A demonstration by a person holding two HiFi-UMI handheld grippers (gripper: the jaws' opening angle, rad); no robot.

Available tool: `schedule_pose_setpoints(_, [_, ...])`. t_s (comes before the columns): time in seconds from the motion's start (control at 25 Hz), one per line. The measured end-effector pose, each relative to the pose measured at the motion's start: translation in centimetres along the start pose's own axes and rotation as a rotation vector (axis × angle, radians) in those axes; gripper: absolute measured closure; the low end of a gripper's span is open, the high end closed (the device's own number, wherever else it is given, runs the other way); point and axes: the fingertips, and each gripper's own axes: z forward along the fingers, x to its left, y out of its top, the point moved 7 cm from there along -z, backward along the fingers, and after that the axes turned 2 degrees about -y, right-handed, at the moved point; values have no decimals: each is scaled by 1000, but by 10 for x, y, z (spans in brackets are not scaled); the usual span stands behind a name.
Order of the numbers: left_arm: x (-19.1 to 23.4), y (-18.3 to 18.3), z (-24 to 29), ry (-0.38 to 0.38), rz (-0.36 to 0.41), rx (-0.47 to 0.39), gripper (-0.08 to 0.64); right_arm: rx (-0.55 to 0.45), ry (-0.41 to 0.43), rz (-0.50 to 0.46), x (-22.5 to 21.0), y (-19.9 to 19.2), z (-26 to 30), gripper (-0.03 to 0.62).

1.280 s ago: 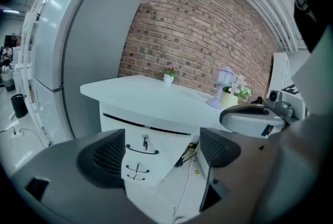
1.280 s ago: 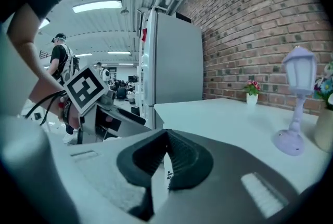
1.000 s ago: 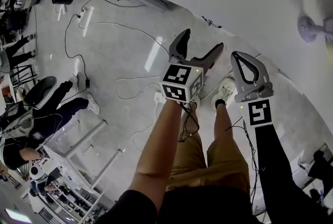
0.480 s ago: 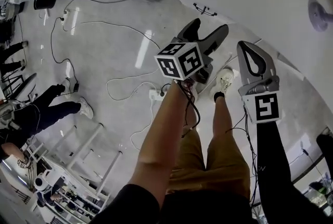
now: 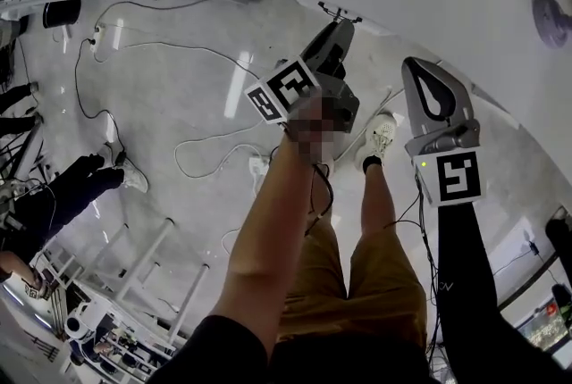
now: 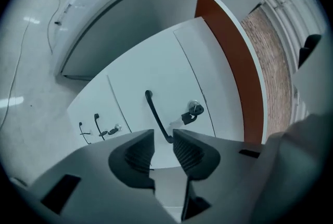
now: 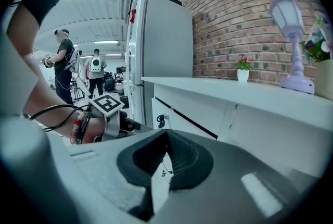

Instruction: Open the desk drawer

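Your left tongs (image 6: 163, 139) have just been closing from wide apart to a narrow gap, and they grip nothing yet. The dark handle (image 6: 155, 113) of the desk drawer (image 6: 156, 61) stands straight ahead of their tips, one end showing in the gap, so I judge you are lining up to pinch it with the drawer still shut. Against a second ago, those tongs have rolled over and sunk lower, while your right tongs (image 7: 166, 134), tips together and empty, hang off to their right much as before.
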Motion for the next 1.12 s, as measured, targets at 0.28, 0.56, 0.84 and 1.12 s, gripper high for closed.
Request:
schedule_pose_setpoints(0.28, [10, 2, 12, -97, -130, -43, 420, 11, 13, 9, -1, -9, 7, 594])
schedule_pose_setpoints(0.56, [10, 0, 25, -168, -229, -74, 388, 15, 17, 10, -1, -17, 7, 593])
schedule_pose_setpoints(0.84, [17, 7, 37, -137, -244, -100, 390, 25, 4, 18, -7, -19, 10, 593])
schedule_pose_setpoints(1.12, [11, 7, 41, -208, -276, -151, 426, 33, -3, 29, -12, -28, 5, 593])
